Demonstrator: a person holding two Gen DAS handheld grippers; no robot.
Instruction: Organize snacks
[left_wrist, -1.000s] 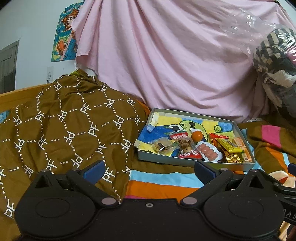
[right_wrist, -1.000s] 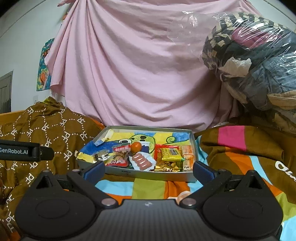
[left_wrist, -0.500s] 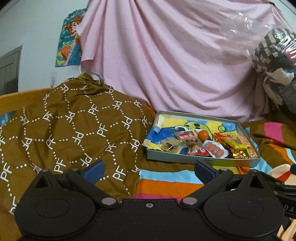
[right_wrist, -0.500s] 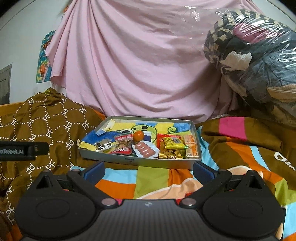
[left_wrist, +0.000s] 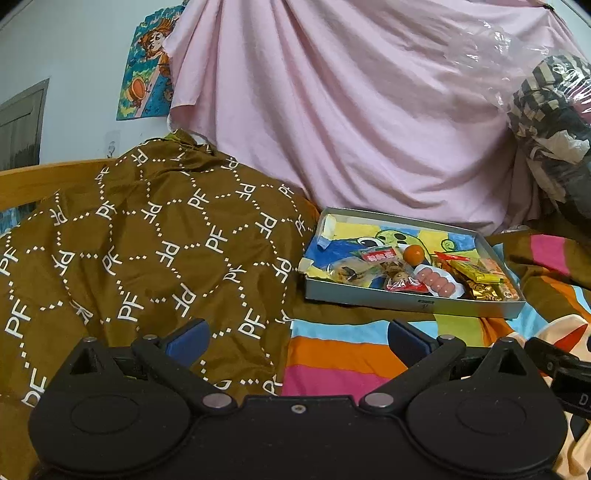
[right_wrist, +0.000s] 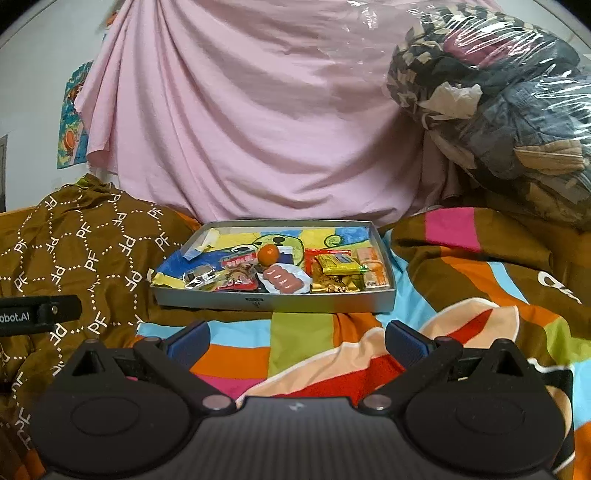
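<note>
The left gripper (left_wrist: 295, 334) is held with its blue-padded fingers (left_wrist: 188, 338) spread wide apart; nothing is gripped between them and nothing is touched; it is poised above the seam where the brown patterned cloth (left_wrist: 147, 251) meets the striped bedcover (left_wrist: 343, 354). The right gripper (right_wrist: 293, 338) is likewise spread wide and empty; it is held over the striped bedcover (right_wrist: 295, 332), short of the tray, with its fingers (right_wrist: 406, 341) clear of the fabric.

The snacks are gathered in a shallow grey tray (right_wrist: 273, 301) resting on the bed, against the pink draped sheet (right_wrist: 258, 129); the tray floor is lined with a colourful cartoon print. Along the near wall are laid, from left to right: a silvery packet (right_wrist: 197, 277), a red-labelled clear packet (right_wrist: 240, 275), a white pack of pink sausages (right_wrist: 282, 278), a yellow packet (right_wrist: 338, 264) lying over gold-wrapped pieces (right_wrist: 332, 286), and an orange bar (right_wrist: 373, 267) against the right wall. A small orange ball (right_wrist: 267, 254), possibly a fruit, is set just behind the sausages. The far half of the tray is left bare. A plastic-wrapped bundle of clothing (right_wrist: 498, 96) is seen at the upper right.
</note>
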